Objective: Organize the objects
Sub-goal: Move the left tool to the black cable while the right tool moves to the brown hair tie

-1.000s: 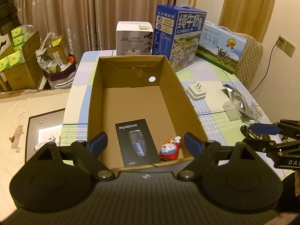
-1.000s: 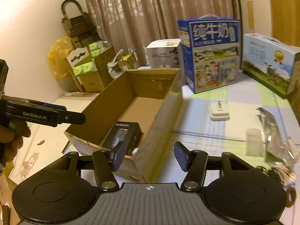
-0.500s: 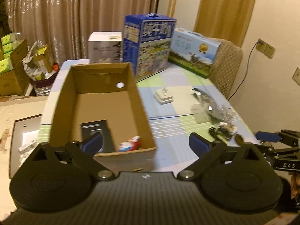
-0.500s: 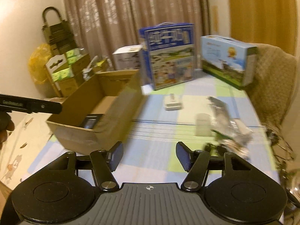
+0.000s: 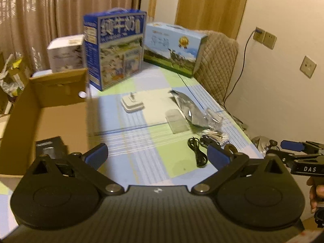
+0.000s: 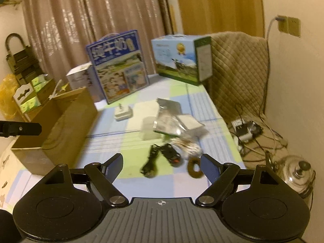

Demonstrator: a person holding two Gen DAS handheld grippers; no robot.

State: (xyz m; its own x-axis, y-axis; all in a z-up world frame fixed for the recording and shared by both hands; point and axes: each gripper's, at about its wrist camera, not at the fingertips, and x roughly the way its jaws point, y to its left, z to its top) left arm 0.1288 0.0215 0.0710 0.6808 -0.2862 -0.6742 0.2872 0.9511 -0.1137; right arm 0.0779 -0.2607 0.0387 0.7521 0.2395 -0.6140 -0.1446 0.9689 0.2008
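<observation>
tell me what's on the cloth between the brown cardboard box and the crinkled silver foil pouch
Only a white wall plug adapter lies between the brown cardboard box and the silver foil pouch; the rest is bare checked tablecloth. Both wrist views show it.

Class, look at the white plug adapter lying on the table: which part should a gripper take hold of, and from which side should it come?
Grip the white plug adapter across its flat body's two opposite side edges, coming down from above. It lies flat with its prongs pointing up, so the top is awkward, but the low, straight sides probably suit jaws opened wide. Bare tablecloth around it leaves room.
</observation>
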